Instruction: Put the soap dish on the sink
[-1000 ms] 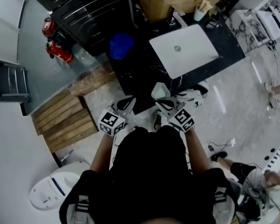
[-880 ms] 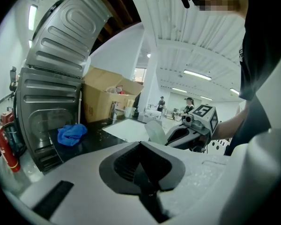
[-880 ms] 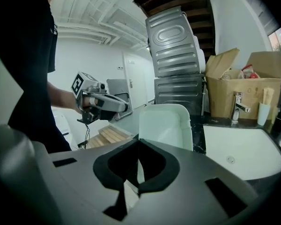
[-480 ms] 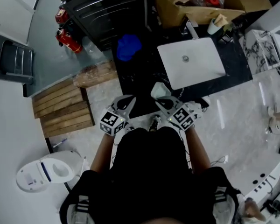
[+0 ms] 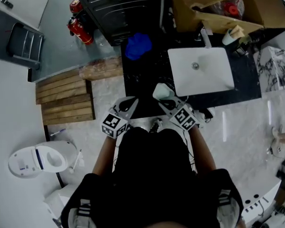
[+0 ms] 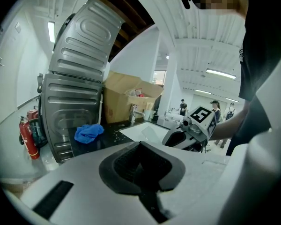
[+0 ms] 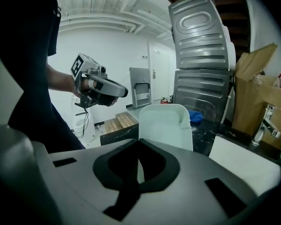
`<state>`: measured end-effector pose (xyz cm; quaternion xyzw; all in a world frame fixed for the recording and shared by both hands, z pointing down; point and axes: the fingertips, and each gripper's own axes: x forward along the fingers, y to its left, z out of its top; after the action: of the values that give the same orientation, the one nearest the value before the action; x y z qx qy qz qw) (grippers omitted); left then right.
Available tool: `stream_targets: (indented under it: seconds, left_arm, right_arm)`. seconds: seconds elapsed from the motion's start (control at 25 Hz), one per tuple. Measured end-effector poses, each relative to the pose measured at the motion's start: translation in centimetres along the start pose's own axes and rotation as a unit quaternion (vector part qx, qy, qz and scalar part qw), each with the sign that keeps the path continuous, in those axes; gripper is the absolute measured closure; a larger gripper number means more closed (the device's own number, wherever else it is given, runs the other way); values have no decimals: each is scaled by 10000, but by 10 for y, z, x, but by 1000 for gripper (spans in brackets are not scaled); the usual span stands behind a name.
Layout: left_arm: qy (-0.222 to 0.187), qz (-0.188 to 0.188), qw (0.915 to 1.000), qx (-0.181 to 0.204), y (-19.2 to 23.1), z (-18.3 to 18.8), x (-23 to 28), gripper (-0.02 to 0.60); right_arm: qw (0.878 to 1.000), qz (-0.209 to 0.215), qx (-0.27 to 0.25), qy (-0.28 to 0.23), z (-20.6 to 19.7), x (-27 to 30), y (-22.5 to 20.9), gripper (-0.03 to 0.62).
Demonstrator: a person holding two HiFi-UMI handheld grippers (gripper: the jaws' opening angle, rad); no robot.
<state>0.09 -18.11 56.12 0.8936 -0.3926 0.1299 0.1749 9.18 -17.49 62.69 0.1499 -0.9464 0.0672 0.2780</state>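
Soap dish (image 7: 165, 125) sits clamped upright in right tongs (image 7: 139, 145).

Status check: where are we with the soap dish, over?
Right tool shut on soap dish, short of sink. Left tool shut, empty. Blue cloth off to the side, path open.

- The left gripper (image 6: 140, 146) fills the bottom of the view, its jaws closed together with nothing between them.
- Beyond it, a black counter (image 6: 107, 138) carries a crumpled blue cloth (image 6: 89, 132) and a white sink (image 6: 143, 131).
- A cardboard box (image 6: 124, 100) stands behind the sink, beside tall grey ribbed metal panels (image 6: 79, 69).
- A red fire extinguisher (image 6: 26, 137) stands at the far left.
- At right, the right gripper (image 6: 171, 137) points towards the sink, with a marker cube (image 6: 201, 118) on top.
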Motion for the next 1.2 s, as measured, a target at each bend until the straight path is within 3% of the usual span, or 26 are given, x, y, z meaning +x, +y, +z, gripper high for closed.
stream_targets:
  seconds: [0.24, 0.48, 0.96, 1.2]
  left_arm:
    - [26, 203, 9998, -66, -1, -6, -5, 581]
    - [13, 158, 9998, -79, 10, -7, -11, 581]
    - [23, -453, 9989, 122, 55, 13, 0, 581]
    - [112, -727, 9972, 128, 67, 13, 5, 581]
  right_arm:
    - [9996, 146, -178, 140, -8, 7, -5, 597]
    - [9983, 141, -348, 441, -10, 21, -5, 597]
    - [9938, -474, 39, 1005, -9, 50, -29, 597]
    - [9831, -634, -21, 1717, -24, 63, -31, 597]
